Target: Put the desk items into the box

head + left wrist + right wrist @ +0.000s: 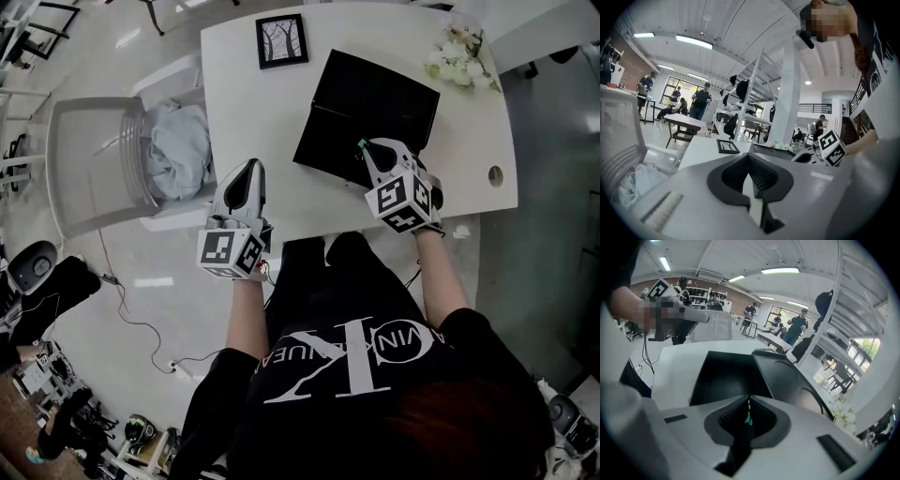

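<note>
— Right gripper [749,411]: what is it doing?

— Its jaws are closed on a thin dark pen [748,419] with a green tip. The tip pokes out just past the jaws. I call it a pen only by its shape.

— Where is that over the table [244,112]?

— In the head view the gripper sits at the box's [370,94] 5 o'clock edge, with its jaws pointing toward 11 o'clock. The pen tip is above the box's near rim.

— And the box itself?

— It is black and lies open. From the right gripper view the hollow half is at 11 o'clock and the lid half at 1 o'clock.

— The left gripper [249,171]?

— It is at the table's 7 o'clock edge, well apart from the box. Its jaws are pressed together with nothing between them.

— What else is on the table?

— A framed picture [281,40] lies flat at the box's 11 o'clock. A bunch of pale flowers [459,56] lies at its 2 o'clock. Neither touches the box.

— Off the table?

— A chair [94,159] stands at the table's 9 o'clock, with a grey cloth [178,150] bundled on it.
</note>
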